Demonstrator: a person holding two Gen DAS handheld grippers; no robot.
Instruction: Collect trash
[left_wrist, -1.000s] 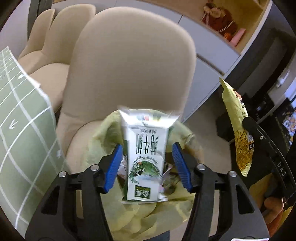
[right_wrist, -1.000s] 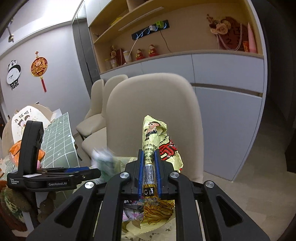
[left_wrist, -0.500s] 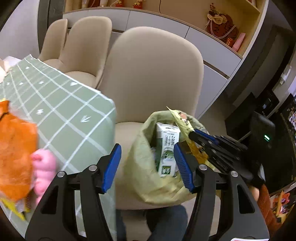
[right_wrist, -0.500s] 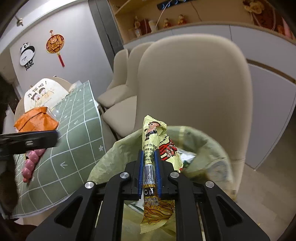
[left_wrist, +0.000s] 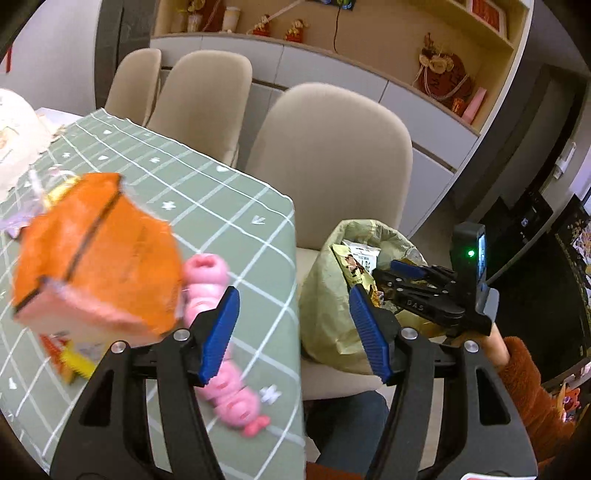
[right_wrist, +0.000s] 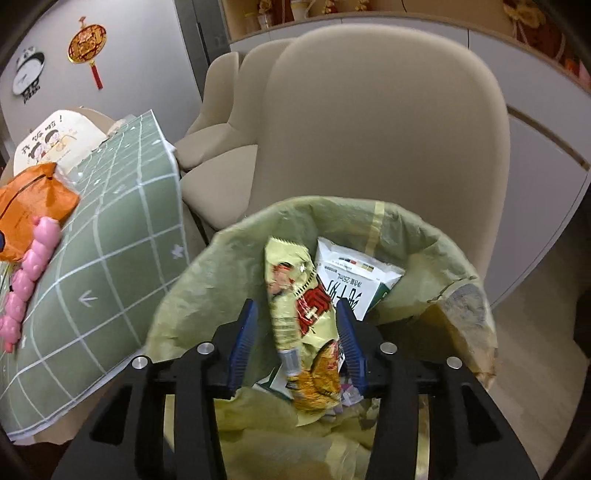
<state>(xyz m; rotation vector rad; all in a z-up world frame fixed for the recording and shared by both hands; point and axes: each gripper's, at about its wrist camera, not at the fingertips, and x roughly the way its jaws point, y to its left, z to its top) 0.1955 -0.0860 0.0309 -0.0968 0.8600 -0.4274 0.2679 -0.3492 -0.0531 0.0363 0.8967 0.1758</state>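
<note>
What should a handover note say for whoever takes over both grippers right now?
Left gripper: open, empty, over the table edge.
Right gripper: open over the trash bag on the chair; the yellow snack wrapper sits loose between its fingers, in the bag's mouth.
Done: milk carton and wrapper are in the bag.
Left: orange packet and the small wrappers under it on the green tablecloth. The pink toy may not be trash.

A row of beige upholstered chairs (left_wrist: 328, 162) runs from 12 toward 10 o'clock beside a table under a green grid-patterned cloth (left_wrist: 229, 206). White cabinets (left_wrist: 428, 122) and wooden shelves (left_wrist: 388, 33) with ornaments line the wall at 1 o'clock. A red hanging ornament (right_wrist: 88, 42) and panda clock (right_wrist: 28, 72) hang on the grey wall.
</note>
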